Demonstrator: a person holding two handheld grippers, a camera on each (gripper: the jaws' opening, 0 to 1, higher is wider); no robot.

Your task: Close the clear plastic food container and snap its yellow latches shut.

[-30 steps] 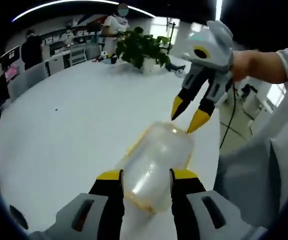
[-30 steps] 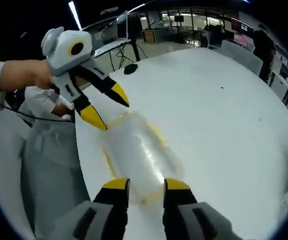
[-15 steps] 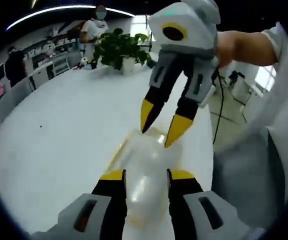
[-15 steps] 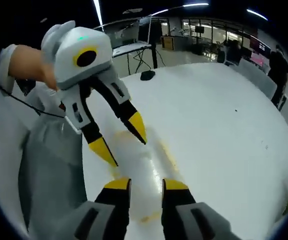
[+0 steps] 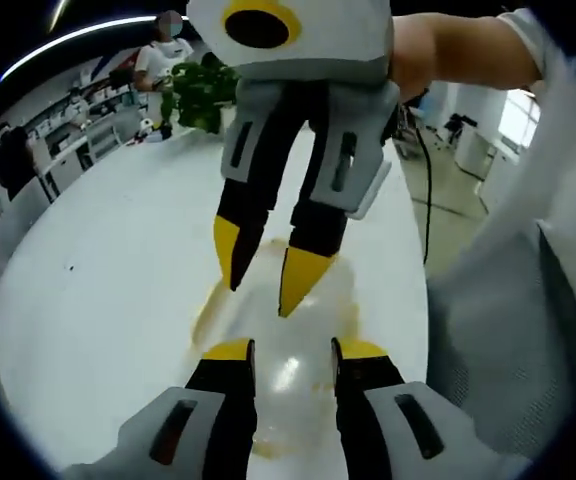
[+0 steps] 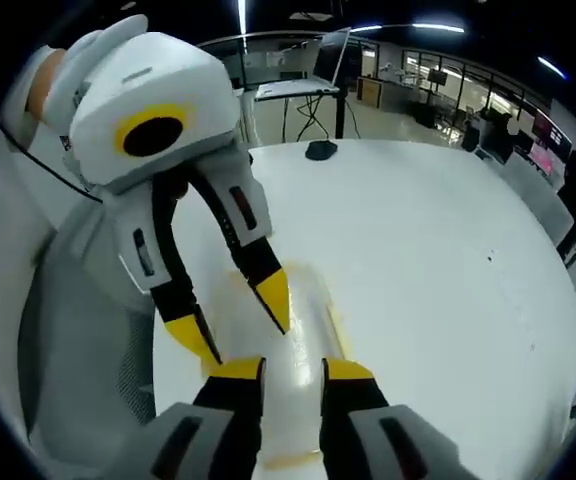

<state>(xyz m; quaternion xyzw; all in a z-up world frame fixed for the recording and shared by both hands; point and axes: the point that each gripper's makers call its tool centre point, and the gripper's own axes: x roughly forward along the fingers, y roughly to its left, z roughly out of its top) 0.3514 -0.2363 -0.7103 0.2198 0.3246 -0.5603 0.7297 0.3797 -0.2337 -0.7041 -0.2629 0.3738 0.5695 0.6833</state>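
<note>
A: The container (image 5: 286,385) lies on its side on the white table (image 5: 108,290), near the table edge on your body side. You see it between the tips of your left gripper (image 5: 284,350), with yellow trim along its rim.

B: Is the left gripper holding it?

A: The jaws stand a little apart with the clear body between them. I cannot tell whether they press it. Your right gripper (image 5: 259,268) comes from the top of the left gripper view, jaws spread, tips just over the far end of the container.

B: And from the other side?

A: In the right gripper view the container (image 6: 298,310) runs forward between the right gripper (image 6: 290,370) tips, and the left gripper (image 6: 236,318) hangs just above it with jaws apart. The two grippers are very near each other. The table (image 6: 438,270) stretches wide and bare toward the far side; a dark small object (image 6: 320,150) sits near the far edge.
</note>
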